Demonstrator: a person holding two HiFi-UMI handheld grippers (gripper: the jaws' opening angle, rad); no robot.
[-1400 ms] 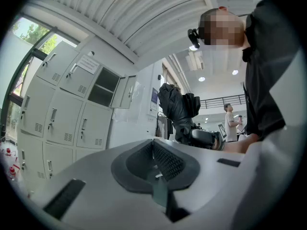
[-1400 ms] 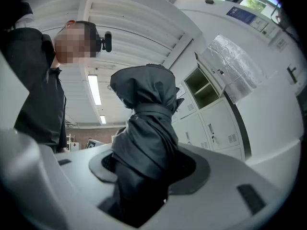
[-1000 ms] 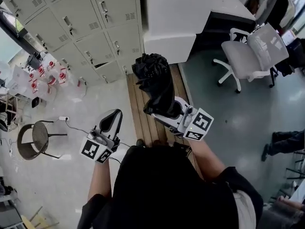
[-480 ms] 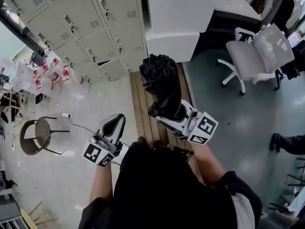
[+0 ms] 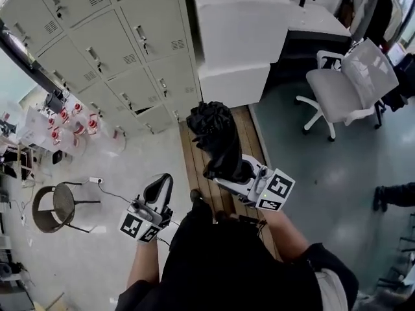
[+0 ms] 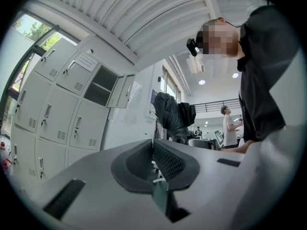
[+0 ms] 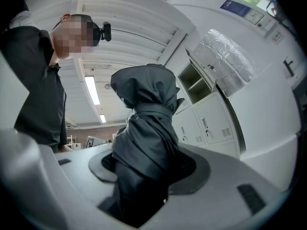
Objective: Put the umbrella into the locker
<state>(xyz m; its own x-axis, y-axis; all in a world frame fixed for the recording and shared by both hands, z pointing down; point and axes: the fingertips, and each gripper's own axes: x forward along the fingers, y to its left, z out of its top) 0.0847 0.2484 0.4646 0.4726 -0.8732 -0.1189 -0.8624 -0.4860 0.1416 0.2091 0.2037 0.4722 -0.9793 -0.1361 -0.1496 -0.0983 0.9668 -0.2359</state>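
Observation:
A folded black umbrella [image 5: 216,138] sticks out forward from my right gripper [image 5: 228,168], which is shut on its lower part; in the right gripper view the umbrella [image 7: 145,138] fills the space between the pads. My left gripper [image 5: 157,188] hangs lower left of it, shut and holding nothing; its pads [image 6: 154,158] meet. The grey lockers [image 5: 117,44] stand ahead on the left. One upper locker stands open, seen in the left gripper view as a dark compartment [image 6: 100,86] with its door [image 6: 121,91] swung aside, and in the right gripper view as an open compartment [image 7: 194,83].
A wooden-slat strip [image 5: 207,167] runs along the floor ahead. A white block [image 5: 235,37] stands right of the lockers, a grey office chair [image 5: 348,86] at right. A round stool [image 5: 53,207] and red-and-white items [image 5: 61,118] sit at left. Another person [image 6: 229,126] stands far off.
Both grippers and the umbrella have shifted slightly with the person's step toward the lockers; the lockers sit lower and closer in the head view. The grip on the umbrella is unchanged.

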